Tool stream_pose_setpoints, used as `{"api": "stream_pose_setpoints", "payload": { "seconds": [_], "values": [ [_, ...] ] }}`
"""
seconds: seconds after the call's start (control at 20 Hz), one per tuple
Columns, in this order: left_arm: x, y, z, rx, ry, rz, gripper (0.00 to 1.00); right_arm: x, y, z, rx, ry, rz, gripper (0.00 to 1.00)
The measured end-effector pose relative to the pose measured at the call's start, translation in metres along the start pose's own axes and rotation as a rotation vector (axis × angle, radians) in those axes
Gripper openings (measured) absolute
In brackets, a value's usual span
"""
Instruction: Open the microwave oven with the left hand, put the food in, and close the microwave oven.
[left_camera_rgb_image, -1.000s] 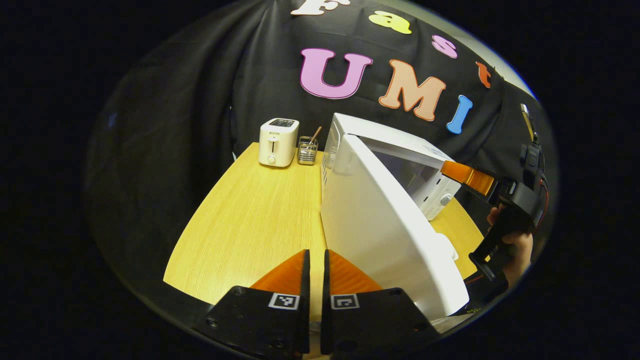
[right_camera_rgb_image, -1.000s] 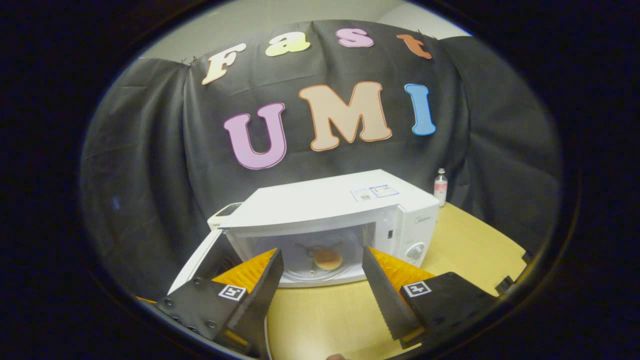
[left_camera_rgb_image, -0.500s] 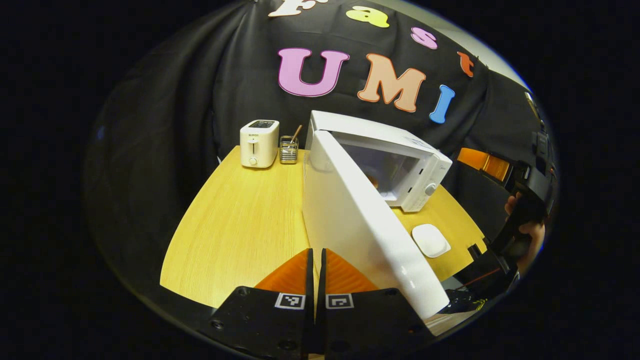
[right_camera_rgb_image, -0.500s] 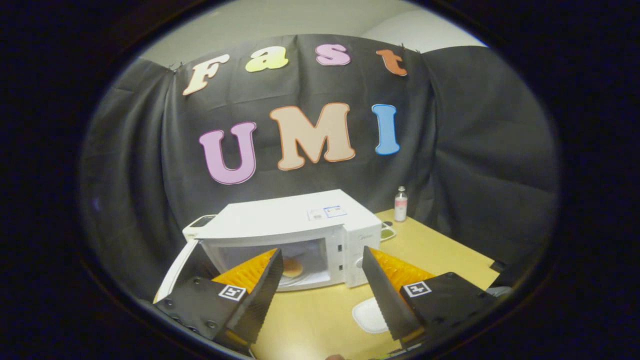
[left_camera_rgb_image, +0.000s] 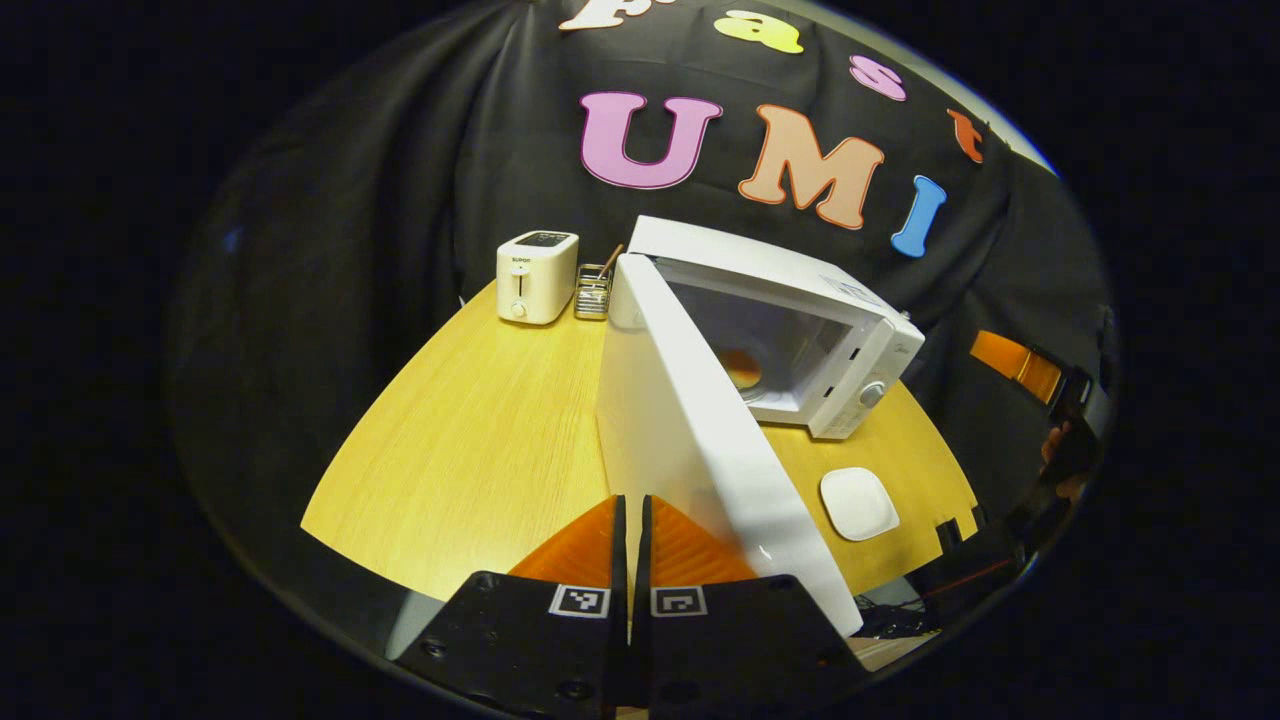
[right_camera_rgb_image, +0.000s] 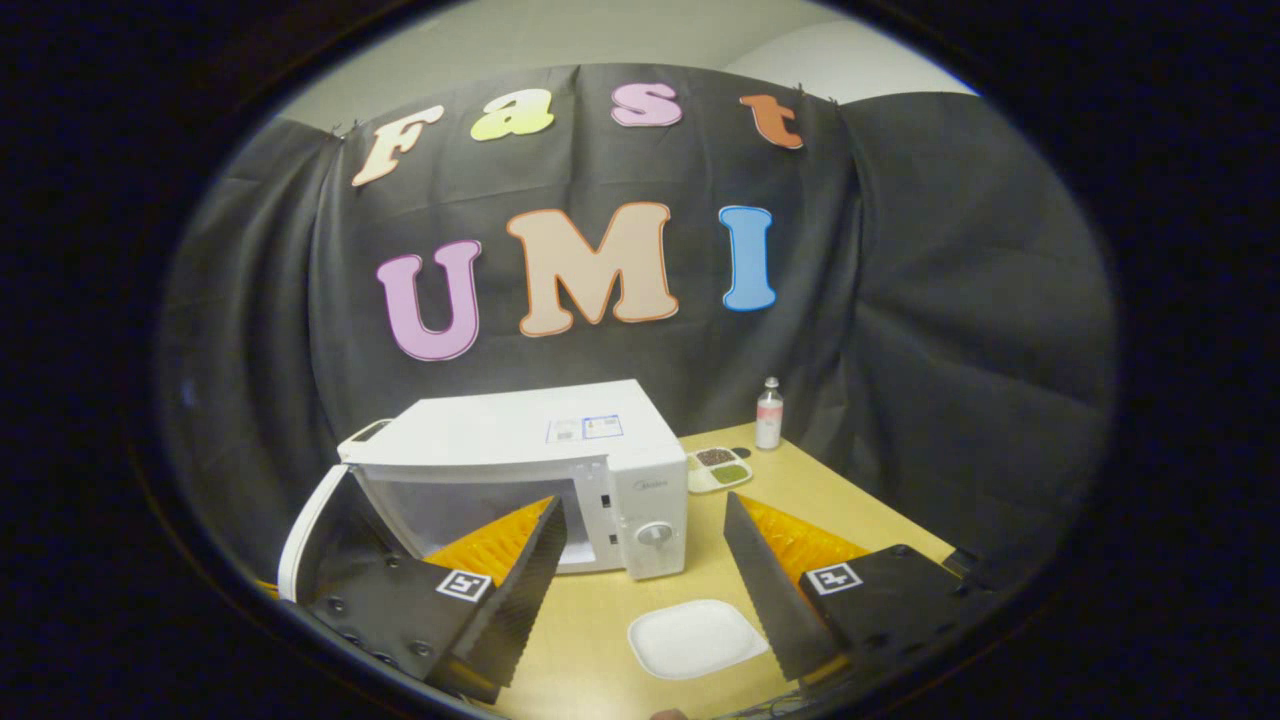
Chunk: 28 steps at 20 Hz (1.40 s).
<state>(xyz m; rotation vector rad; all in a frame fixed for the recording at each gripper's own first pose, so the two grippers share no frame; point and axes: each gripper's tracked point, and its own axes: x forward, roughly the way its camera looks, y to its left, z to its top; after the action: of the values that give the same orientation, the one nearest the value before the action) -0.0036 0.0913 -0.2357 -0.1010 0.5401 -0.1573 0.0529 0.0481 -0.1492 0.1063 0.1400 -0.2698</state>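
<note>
Microwave (left_camera_rgb_image: 800, 300) on wooden table (left_camera_rgb_image: 480, 440), door (left_camera_rgb_image: 690, 440) open, bun (left_camera_rgb_image: 742, 366) inside. Empty white plate (right_camera_rgb_image: 697, 637) in front. Left gripper (left_camera_rgb_image: 630, 520) jaws together beside door; right gripper (right_camera_rgb_image: 645, 570) jaws apart, empty. Labels unreadable.

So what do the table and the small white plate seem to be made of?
Table: looks like pale wood or wood-pattern laminate, with fine straight grain lines and a matte finish. Plate: smooth, plain white, perhaps ceramic or plastic; the look leaves it open.
</note>
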Motion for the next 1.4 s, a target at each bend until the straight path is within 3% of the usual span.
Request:
{"api": "stream_pose_setpoints", "payload": {
  "seconds": [0.55, 0.6, 1.0, 1.4],
  "values": [
    [0.02, -0.078, 0.006, -0.069, -0.069, 0.075, 0.01, 0.025, -0.072, -0.016, 0.007, 0.07, 0.11, 0.92],
    [0.023, -0.084, 0.005, -0.065, -0.068, 0.076, 0.01, 0.026, -0.078, -0.019, 0.009, 0.078, 0.114, 0.98],
    [0.046, -0.137, 0.017, 0.001, -0.079, 0.032, 0.01, 0.029, -0.122, -0.028, 0.04, 0.105, 0.099, 0.98],
    [0.078, -0.179, 0.048, 0.107, -0.103, -0.048, 0.01, 0.036, -0.132, -0.03, 0.078, 0.112, 0.08, 0.98]
  ]
}}
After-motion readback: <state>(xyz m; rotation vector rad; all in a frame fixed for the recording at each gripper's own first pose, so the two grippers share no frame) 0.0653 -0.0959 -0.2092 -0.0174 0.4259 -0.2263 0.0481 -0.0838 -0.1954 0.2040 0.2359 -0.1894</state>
